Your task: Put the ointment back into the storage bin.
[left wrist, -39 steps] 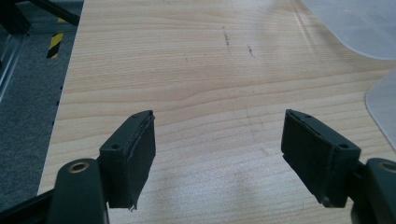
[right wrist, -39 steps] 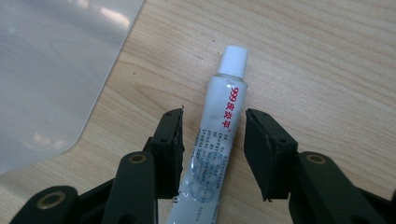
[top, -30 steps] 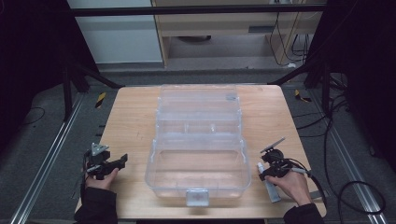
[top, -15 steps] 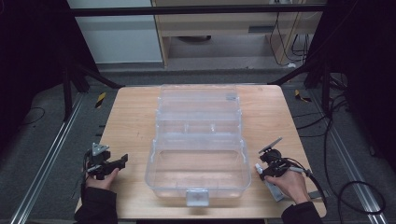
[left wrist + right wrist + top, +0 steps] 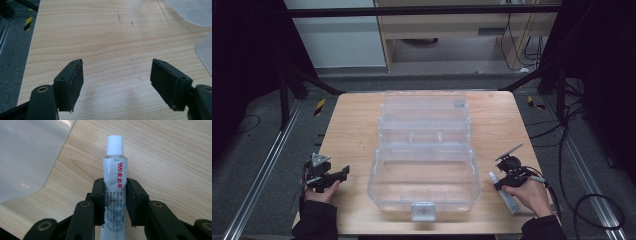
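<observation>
Seen from above: a light wooden table with a large clear plastic organiser box standing open at its centre, lid folded back toward the far edge, a pale latch at the near rim. To the left of the box, well apart from it, the left gripper held low over bare wood by the person's left hand, a dark sleeve behind it. Along the left gripper's own jaws: both black pads spread wide, nothing between them, plain wood grain beneath, a rounded corner of the clear box at the right edge. To the right of the box, near its front right corner, the right gripper held by the right hand, cable trailing off toward the table edge. Clamped between its jaws: a small white ointment tube with red printed characters and a ribbed white cap, cap end pointing forward past the jaw tips, just beside the box wall. Around the table, grey floor with cables.
</observation>
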